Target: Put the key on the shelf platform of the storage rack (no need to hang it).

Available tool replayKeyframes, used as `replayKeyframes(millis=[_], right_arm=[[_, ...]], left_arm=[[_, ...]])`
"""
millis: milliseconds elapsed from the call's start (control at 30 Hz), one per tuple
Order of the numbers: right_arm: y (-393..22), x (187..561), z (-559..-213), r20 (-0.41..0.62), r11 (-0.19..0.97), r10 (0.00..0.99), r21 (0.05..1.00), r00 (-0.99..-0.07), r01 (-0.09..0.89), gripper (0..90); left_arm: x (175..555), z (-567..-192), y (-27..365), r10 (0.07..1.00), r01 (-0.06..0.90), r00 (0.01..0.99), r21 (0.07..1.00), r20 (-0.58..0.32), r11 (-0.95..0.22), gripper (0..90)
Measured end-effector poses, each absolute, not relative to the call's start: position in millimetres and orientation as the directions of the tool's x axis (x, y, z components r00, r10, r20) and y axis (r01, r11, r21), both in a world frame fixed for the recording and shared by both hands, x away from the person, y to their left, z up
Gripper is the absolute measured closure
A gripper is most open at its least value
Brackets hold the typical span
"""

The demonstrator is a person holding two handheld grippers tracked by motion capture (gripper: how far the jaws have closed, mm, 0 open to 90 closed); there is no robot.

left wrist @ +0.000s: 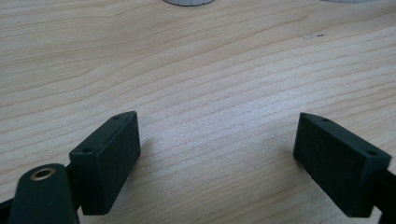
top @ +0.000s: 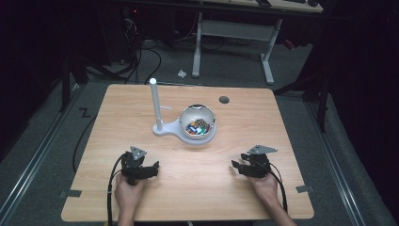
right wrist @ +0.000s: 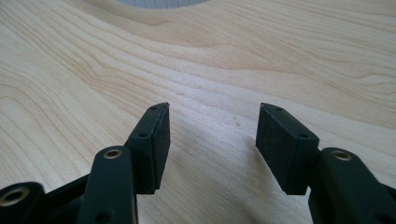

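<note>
Left gripper: low over the near-left part of the table, jaws spread wide, nothing between them; bare wood under them in the left gripper view. Right gripper: near-right, jaws apart and empty, pointing inward toward the left one. The two sit well apart. Beyond them, mid-table, a white stand carries an upright post and a bowl holding small coloured bits, too small to identify. A dark round hole lies near the far edge.

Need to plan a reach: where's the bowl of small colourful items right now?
In the high view the bowl sits mid-table on a white stand's base, right of its upright post.
</note>
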State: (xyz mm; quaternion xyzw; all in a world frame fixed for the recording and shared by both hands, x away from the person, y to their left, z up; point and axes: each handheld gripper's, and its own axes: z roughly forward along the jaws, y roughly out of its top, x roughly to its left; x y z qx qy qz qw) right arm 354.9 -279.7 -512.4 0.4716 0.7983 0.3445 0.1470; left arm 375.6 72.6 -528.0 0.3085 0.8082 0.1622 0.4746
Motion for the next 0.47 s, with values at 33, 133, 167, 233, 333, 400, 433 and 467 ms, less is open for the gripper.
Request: replayKeyframes(millis=[33,133,167,233,333,400,433,467], right_arm=[[-278.8,355.4,-514.2,0.085,0.324,0.853,0.689,-0.516,0.649,45.0],[-275.5,355.6,-517.3,0.055,0.342,0.851,0.696,-0.522,0.632,44.4],[-274.2,355.3,-517.5,0.056,0.339,0.853,0.696,-0.519,0.633,44.1],[-272.7,355.1,-518.8,0.032,0.355,0.849,0.704,-0.527,0.615,43.3],[-269.4,354.1,-519.2,-0.005,0.388,0.842,0.701,-0.54,0.599,42.1],[-269.8,354.4,-519.2,0.001,0.383,0.844,0.699,-0.536,0.604,41.2],[-269.8,354.4,-519.2,0.0,0.383,0.844,0.699,-0.536,0.604,41.0],[-269.8,354.4,-519.2,0.0,0.383,0.845,0.699,-0.535,0.604,41.0]], left_arm=[[375.6,-527.9,72.5,0.651,0.344,-0.36,0.554,-0.668,0.758,15.1],[375.6,-528.0,72.6,0.652,0.345,-0.359,0.555,-0.667,0.757,15.1],[375.6,-528.0,72.6,0.653,0.344,-0.359,0.555,-0.667,0.757,15.1],[375.6,-528.1,72.7,0.653,0.345,-0.359,0.556,-0.667,0.756,15.1],[375.6,-528.0,72.6,0.653,0.345,-0.359,0.555,-0.667,0.757,15.1],[375.6,-528.0,72.6,0.652,0.344,-0.359,0.555,-0.667,0.757,15.1],[375.6,-528.0,72.6,0.653,0.345,-0.359,0.555,-0.667,0.757,15.1],[375.6,-528.0,72.6,0.653,0.344,-0.359,0.555,-0.667,0.757,15.1]])
